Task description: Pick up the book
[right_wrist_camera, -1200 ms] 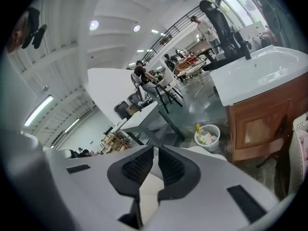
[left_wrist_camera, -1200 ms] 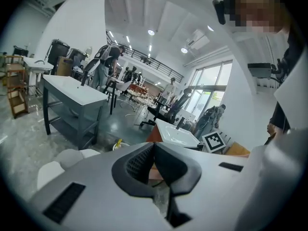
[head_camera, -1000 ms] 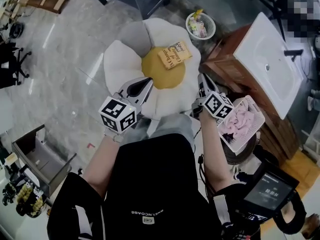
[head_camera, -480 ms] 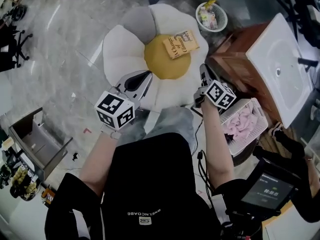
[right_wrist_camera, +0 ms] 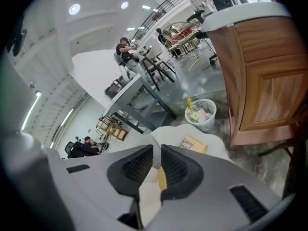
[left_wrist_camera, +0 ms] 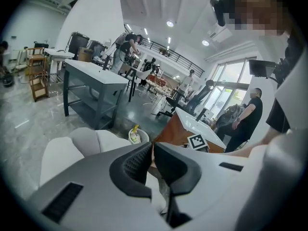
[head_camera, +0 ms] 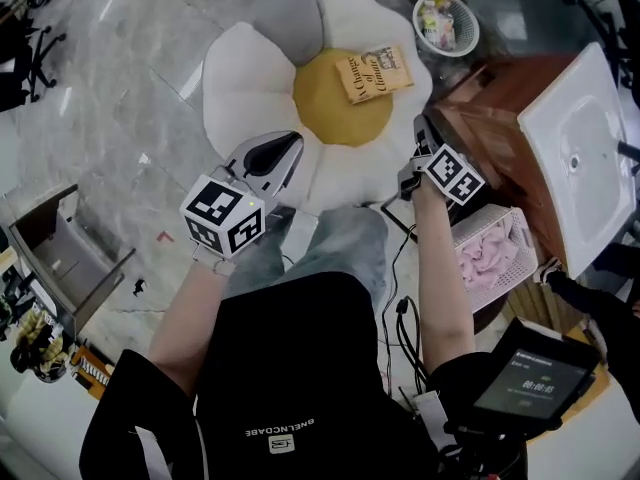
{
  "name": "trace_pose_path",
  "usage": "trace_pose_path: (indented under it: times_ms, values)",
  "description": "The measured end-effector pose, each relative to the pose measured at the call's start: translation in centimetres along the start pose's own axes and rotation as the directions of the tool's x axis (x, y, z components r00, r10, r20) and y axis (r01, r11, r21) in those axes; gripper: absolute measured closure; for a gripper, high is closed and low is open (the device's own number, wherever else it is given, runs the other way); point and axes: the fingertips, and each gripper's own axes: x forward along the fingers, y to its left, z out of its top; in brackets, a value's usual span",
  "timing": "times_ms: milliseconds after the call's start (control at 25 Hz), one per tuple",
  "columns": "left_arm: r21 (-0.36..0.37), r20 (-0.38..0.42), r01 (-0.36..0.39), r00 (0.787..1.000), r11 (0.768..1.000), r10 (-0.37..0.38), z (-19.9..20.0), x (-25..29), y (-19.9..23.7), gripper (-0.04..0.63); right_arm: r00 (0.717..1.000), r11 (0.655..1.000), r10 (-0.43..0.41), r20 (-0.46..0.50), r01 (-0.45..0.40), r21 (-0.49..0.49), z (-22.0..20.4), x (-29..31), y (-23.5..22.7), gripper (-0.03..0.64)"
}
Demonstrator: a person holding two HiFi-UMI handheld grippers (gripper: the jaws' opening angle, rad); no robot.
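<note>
The book point(head_camera: 373, 72) has a tan cover and lies flat on the yellow centre of a white flower-shaped cushion point(head_camera: 240, 78) on the floor. In the right gripper view the book point(right_wrist_camera: 194, 144) shows just beyond the jaw tips, to their right. My left gripper point(head_camera: 287, 148) hangs over the cushion's near petals, short of the book and left of it, with its jaws shut and empty point(left_wrist_camera: 151, 147). At the cushion's right edge, below and right of the book, my right gripper point(head_camera: 421, 130) is also shut on nothing point(right_wrist_camera: 157, 150).
A white wastebasket point(head_camera: 446, 23) with rubbish stands just behind the cushion. A wooden cabinet with a white sink top point(head_camera: 572, 148) is close on the right, with a basket of pink cloth point(head_camera: 490, 253) beside it. A grey open box point(head_camera: 60, 258) sits at the left.
Both grippers have come down toward the cushion, still shut. The book lies in the same spot on the cushion's yellow centre.
</note>
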Motion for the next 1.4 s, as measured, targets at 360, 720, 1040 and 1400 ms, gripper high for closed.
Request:
trace_pose_path:
  times_ms: [360,720,1040,1400]
  values:
    - [-0.040,-0.044,-0.013,0.999,0.999,0.012,-1.9,1.0,1.8,0.580,0.998,0.998,-0.019,-0.054,0.022,0.052,-1.5,3.4,-3.0,0.544]
    - [-0.077,-0.070,-0.043,0.997,0.996,0.037,-5.6,4.7,4.1,0.580,0.993,0.996,-0.008,-0.121,0.019,0.091,-3.9,8.6,-8.5,0.486]
    - [-0.107,-0.082,-0.059,0.995,0.992,0.051,-7.9,6.7,6.1,0.580,0.988,0.988,0.041,-0.148,-0.019,0.152,-4.8,12.4,-10.4,0.449]
    - [-0.132,-0.099,-0.083,0.993,0.988,0.070,-11.8,8.6,8.0,0.580,0.981,0.981,0.074,-0.178,-0.039,0.192,-6.8,16.4,-14.0,0.407]
